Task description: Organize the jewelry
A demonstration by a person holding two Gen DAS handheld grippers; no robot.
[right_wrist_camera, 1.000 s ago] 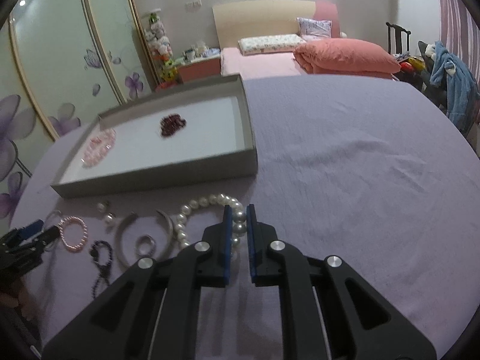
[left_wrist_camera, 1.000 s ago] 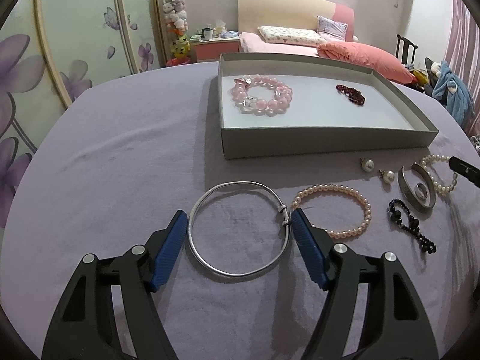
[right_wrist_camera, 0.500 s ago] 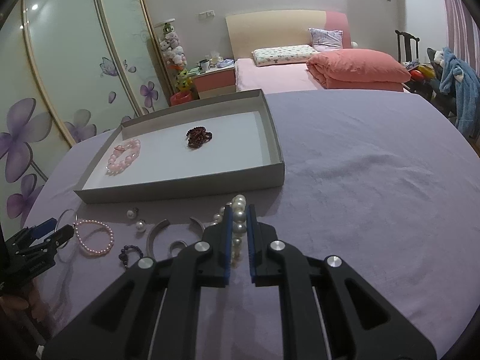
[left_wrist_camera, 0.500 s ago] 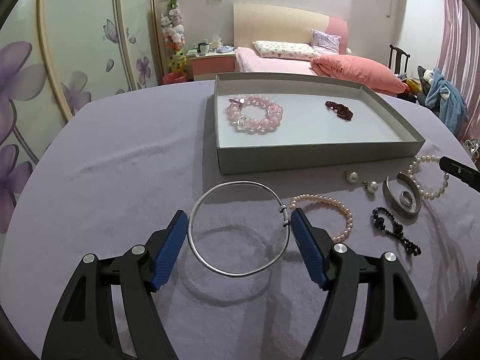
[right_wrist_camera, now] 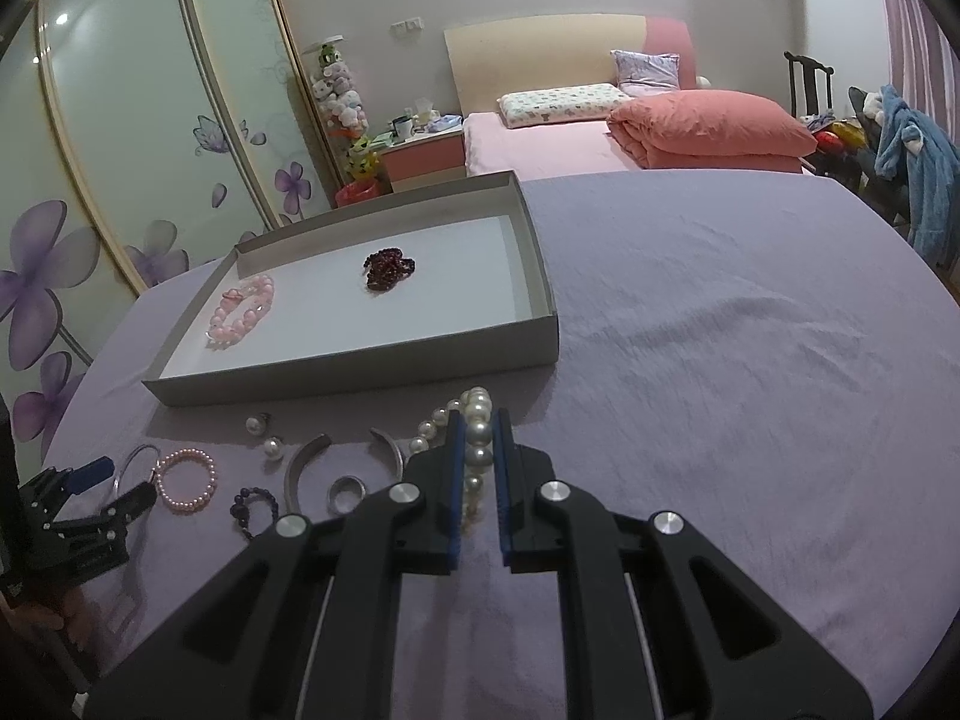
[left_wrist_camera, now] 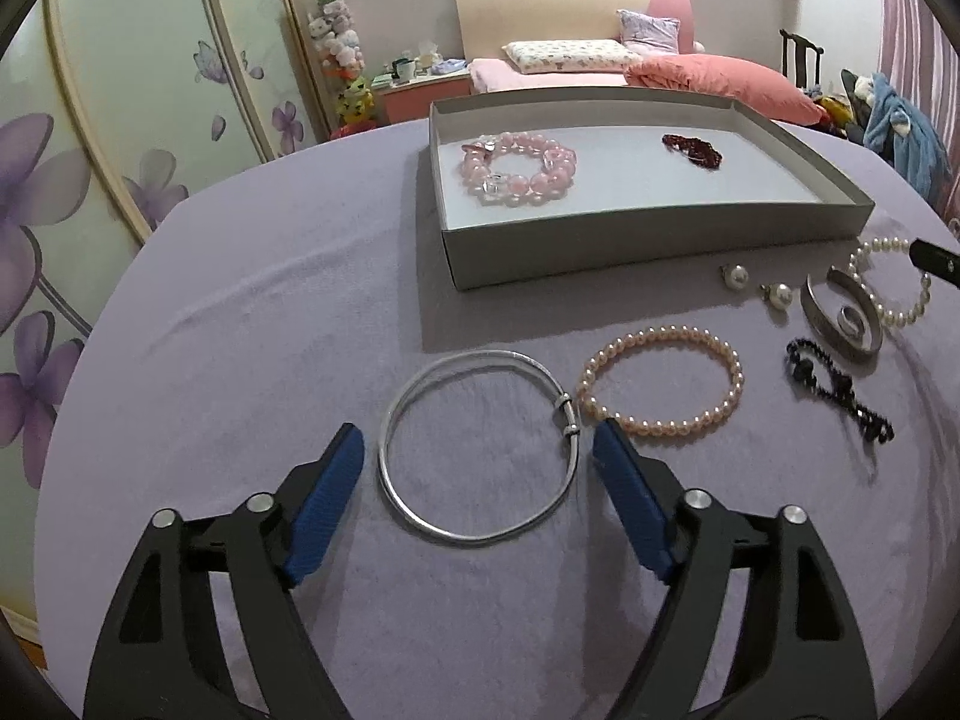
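While left claw (left_wrist_camera: 477, 465) gapes around silver bangle (left_wrist_camera: 480, 444) (untouched), right claw (right_wrist_camera: 478, 438) grips white pearls (right_wrist_camera: 478, 432).

Both low wrist views share tray (left_wrist_camera: 654, 246).

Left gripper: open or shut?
Open. The left gripper has its blue pads wide apart either side of the silver bangle, touching nothing.

You will find no text to read here — no label, brand, number or sign is legible on any object in the left wrist view or the right wrist view.
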